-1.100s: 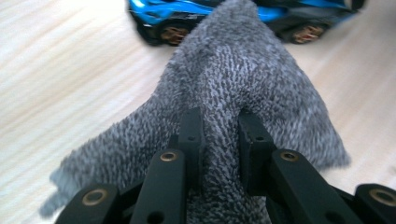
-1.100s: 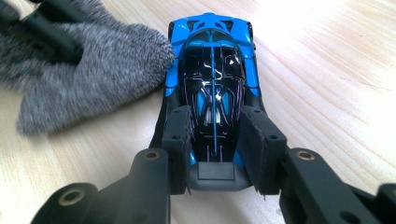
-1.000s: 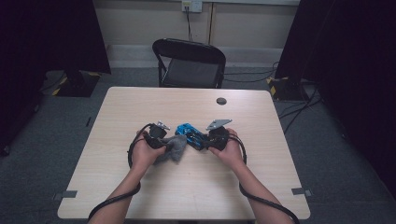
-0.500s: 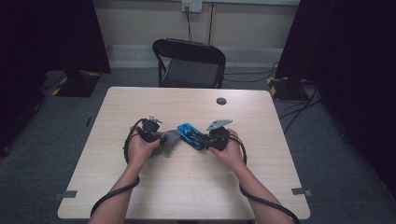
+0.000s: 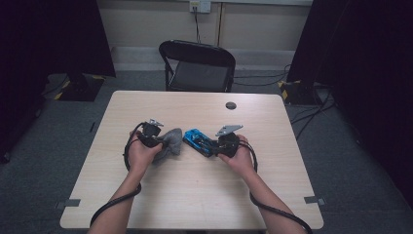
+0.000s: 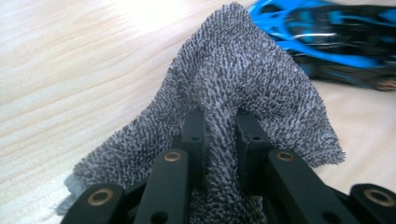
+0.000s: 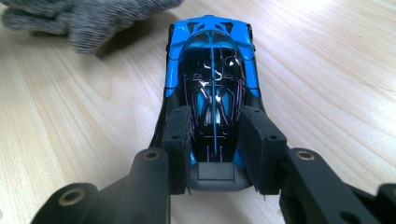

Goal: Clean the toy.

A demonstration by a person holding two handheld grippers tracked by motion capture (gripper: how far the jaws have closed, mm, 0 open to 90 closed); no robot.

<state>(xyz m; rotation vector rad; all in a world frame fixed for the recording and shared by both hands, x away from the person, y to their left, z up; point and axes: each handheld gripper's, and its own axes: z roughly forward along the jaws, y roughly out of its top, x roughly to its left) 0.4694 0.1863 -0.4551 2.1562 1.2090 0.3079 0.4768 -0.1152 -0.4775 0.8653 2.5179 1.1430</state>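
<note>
Leftward my left gripper (image 5: pixel 157 138) has drawn the grey cloth (image 6: pixel 243 79), off the blue toy car (image 7: pixel 211 70).
Cloth stays pinched; my right gripper (image 7: pixel 214 149) clamps the car's tail, nose pointing away towards the cloth.

A pale wood-grain counter (image 5: pixel 195 195) with rounded corners stands on grey carpet (image 5: pixel 44 195). A small round black disc (image 5: pixel 231 105) lies near its far edge. Beyond that edge stands a black folding chair (image 5: pixel 197 66) with a padded seat. A white wall socket (image 5: pixel 200 6) sits on the beige wall behind, with a cable hanging below it. Black curtains (image 5: pixel 370 58) flank the scene on both sides.
</note>
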